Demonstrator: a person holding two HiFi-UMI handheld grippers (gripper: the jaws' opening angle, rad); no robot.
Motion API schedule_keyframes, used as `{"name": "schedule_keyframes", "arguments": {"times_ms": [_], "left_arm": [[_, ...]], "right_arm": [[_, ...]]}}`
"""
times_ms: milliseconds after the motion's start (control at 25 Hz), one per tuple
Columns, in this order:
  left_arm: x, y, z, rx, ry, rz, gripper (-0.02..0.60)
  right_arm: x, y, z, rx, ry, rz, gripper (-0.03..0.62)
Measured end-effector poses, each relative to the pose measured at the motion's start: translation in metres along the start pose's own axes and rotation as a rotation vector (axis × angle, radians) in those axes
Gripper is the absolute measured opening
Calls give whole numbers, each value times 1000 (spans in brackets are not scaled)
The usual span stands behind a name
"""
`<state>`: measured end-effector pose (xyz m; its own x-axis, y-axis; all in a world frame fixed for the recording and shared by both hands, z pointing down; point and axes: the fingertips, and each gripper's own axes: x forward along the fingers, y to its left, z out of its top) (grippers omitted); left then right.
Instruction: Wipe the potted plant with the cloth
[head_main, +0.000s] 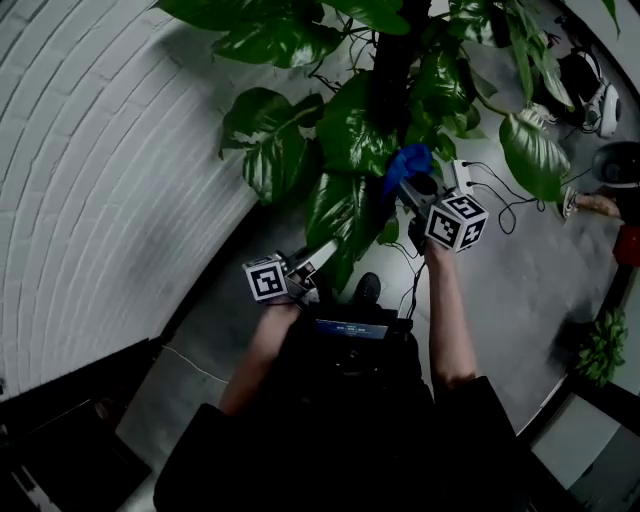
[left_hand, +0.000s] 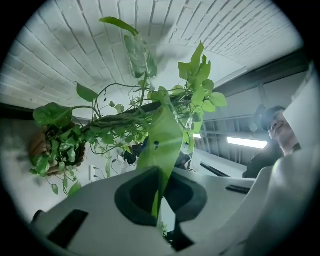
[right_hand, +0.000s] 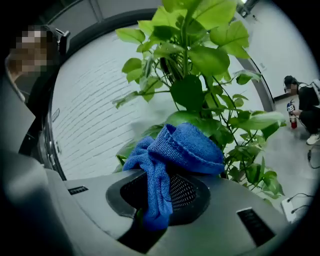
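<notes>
Currently the blue cloth (right_hand: 176, 148) sits bunched in the right tongs (right_hand: 154, 202), which are clamped on it, close against the potted plant (head_main: 358, 132) foliage. The left tongs (left_hand: 159, 199) are pinched together on one long leaf (left_hand: 165, 136).
</notes>
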<state>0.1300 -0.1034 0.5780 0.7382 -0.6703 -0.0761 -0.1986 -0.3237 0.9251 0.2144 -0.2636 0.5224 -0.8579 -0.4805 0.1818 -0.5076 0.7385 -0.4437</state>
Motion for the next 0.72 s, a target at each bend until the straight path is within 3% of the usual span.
{"name": "schedule_keyframes", "arguments": {"times_ms": [200, 720], "left_arm": [[-1, -6, -1, -15, -42, -17, 5], [7, -24, 8, -95, -128, -155, 5]], "right_arm": [[5, -4, -40, 17, 105, 43, 109], [-20, 29, -119, 109, 187, 147, 109]]}}
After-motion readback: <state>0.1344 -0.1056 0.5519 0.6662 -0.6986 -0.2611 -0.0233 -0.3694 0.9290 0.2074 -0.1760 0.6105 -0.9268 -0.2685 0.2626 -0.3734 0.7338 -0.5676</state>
